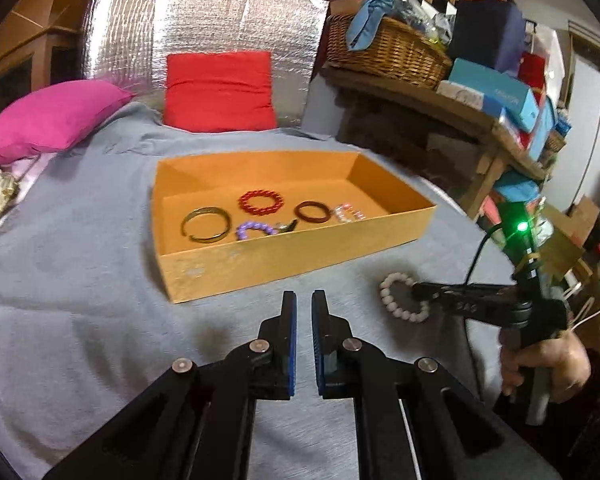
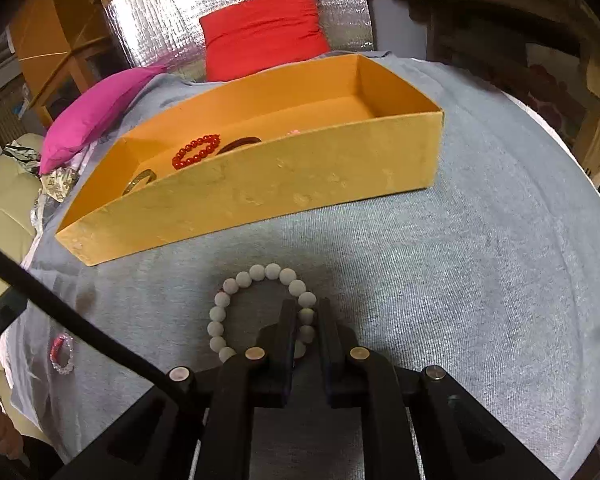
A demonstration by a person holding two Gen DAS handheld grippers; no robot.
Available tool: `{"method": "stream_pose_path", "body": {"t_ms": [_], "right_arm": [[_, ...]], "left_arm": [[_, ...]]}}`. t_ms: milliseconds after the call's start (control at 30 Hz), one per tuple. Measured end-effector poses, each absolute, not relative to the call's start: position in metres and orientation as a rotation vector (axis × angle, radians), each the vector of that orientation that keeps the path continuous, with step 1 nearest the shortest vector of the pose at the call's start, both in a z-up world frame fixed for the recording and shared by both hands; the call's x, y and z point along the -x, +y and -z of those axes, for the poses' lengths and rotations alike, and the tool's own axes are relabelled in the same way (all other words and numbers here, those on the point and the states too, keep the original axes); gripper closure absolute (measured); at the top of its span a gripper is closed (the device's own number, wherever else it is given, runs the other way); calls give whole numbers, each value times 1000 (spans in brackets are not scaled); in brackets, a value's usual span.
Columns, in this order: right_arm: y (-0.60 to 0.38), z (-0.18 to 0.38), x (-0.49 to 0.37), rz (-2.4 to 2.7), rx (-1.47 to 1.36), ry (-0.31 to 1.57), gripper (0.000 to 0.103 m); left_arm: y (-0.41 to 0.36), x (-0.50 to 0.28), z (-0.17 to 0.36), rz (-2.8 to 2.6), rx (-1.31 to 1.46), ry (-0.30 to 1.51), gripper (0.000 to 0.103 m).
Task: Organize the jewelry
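Two grippers work over a grey cloth. Lowest in the left wrist view, the left gripper has its jaws drawn nearly together with only a thin slit between the blue pads and nothing in them. At the right of that view, the right gripper, held by a hand, reaches to a white bead bracelet lying on the cloth. In the right wrist view the right gripper is closed narrowly on the right side of that bracelet, beads between its fingers. At the lower left of that view a small pink and clear bracelet lies apart on the cloth. Farther up, an orange tray holds a gold bangle, a purple bead bracelet, a red bead bracelet, a brown bangle and a pale pink bracelet. Beyond it sit a red cushion and, at upper left, a pink one.
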State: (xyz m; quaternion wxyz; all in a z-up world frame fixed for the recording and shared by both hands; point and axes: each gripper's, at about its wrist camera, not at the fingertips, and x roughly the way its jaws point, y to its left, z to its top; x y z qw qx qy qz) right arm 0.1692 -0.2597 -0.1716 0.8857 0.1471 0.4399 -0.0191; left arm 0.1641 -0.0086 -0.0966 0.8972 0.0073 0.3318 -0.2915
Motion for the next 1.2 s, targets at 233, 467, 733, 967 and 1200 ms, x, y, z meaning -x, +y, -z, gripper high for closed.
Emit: {"method": "stream_pose_path", "body": {"t_ms": [233, 467, 733, 967, 1200], "right_arm": [[-265, 174, -169, 28, -353, 922, 90], [-269, 174, -170, 18, -376, 927, 90], [-269, 175, -172, 24, -381, 932, 90], [-263, 176, -173, 44, -360, 924, 90], [-255, 176, -177, 66, -340, 919, 89]], "left_arm": [[-34, -173, 118, 641, -12, 758, 96], [5, -184, 111, 559, 53, 761, 95], [63, -190, 120, 419, 99, 823, 76], [65, -181, 148, 358, -74, 927, 66], [53, -176, 163, 351, -213, 942, 66]]}}
